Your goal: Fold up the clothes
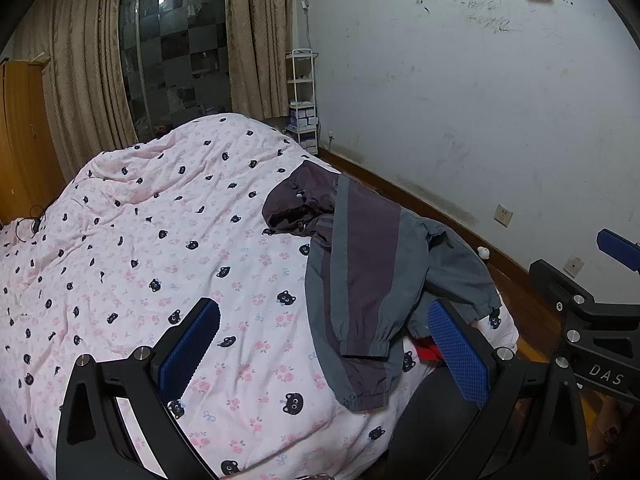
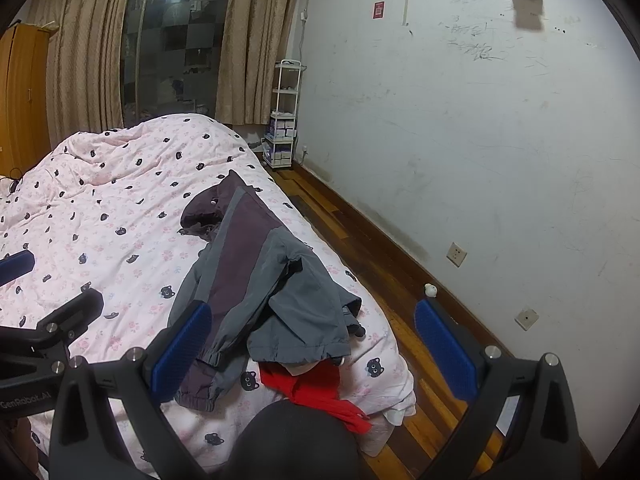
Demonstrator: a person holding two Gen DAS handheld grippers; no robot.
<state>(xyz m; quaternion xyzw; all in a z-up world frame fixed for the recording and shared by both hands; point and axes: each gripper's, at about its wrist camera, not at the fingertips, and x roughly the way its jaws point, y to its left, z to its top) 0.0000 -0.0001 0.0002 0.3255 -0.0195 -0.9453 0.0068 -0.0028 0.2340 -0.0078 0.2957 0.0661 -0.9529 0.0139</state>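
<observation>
A grey and dark purple hooded jacket (image 1: 360,264) (image 2: 256,272) lies crumpled near the right edge of the bed, hood toward the far end. A red garment (image 2: 316,388) (image 1: 430,352) pokes out from under its near end. My left gripper (image 1: 324,344) (image 2: 48,284) hovers open over the quilt, just left of the jacket's hem. My right gripper (image 2: 314,340) (image 1: 588,264) is open too, held above the jacket's near sleeve and the bed's corner. Neither gripper's blue pads touch any cloth.
The bed carries a pink quilt (image 1: 160,208) (image 2: 120,184) printed with black cat heads. A dark rounded shape (image 2: 292,440) sits at the near bed edge. A strip of wooden floor (image 2: 360,248) runs between bed and white wall. A white shelf cart (image 2: 284,120) stands by the curtains.
</observation>
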